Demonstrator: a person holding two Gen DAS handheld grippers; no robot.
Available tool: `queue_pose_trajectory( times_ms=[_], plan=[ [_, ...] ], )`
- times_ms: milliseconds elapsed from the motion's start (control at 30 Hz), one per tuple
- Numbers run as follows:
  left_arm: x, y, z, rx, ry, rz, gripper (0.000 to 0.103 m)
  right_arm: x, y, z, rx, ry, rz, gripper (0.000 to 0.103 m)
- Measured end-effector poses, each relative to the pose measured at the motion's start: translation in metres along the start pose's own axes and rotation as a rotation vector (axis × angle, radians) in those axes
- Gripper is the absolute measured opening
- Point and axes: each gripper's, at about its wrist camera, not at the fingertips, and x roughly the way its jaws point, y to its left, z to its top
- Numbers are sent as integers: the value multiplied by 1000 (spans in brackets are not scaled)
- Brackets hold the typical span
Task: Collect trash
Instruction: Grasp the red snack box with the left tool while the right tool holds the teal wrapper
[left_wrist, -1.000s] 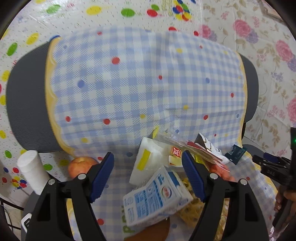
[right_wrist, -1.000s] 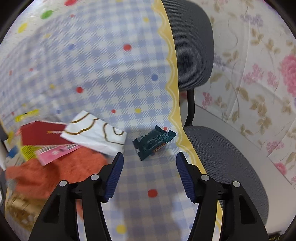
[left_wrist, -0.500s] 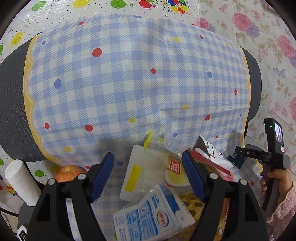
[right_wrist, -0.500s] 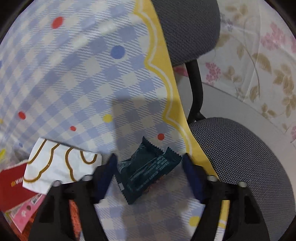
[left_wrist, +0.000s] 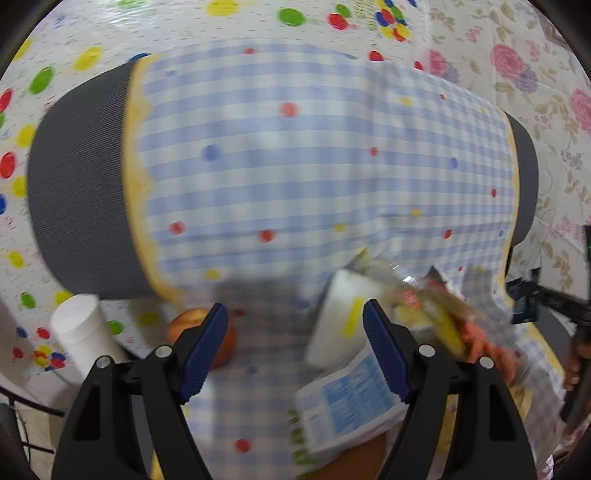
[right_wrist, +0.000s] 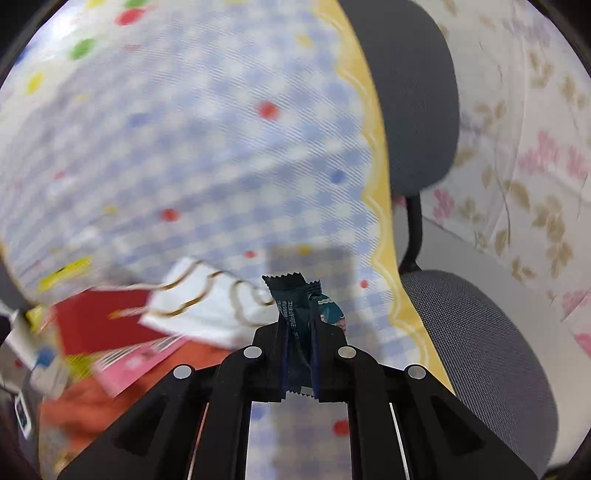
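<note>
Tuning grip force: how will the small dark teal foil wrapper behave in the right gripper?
The small dark teal foil wrapper looks crumpled between the closing right gripper, so probably floppy and light. Its glossy film may slip.

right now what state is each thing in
right gripper: closing, pinching the dark teal wrapper, lifted
left gripper: open, empty
milk carton: lying on its side
apple: resting on the checked cloth
white paper cup: upside down

Glossy dark teal foil wrapper, crinkled. Smooth checked cloth drapes a chair of rough grey woven fabric. Printed paper milk carton; matt black plastic gripper arms.
</note>
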Motion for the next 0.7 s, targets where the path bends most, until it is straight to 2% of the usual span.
queue_pose_trajectory(
  times_ms=[133,333,600,700],
  plan=[
    [-8,15,-18,-5,32,-8,73,-28,21,-6,-45,-31,35,10],
    [-13,8,-28,16,44,-65,73,-58,43,-15,-111,-66,48,10],
    [-18,-26,-7,48,6,-151,73,-78,47,-18,-137,-103,45,11],
    [-20,-53,5,88,-18,-201,73,-82,43,-18,-133,-111,45,11]
  ],
)
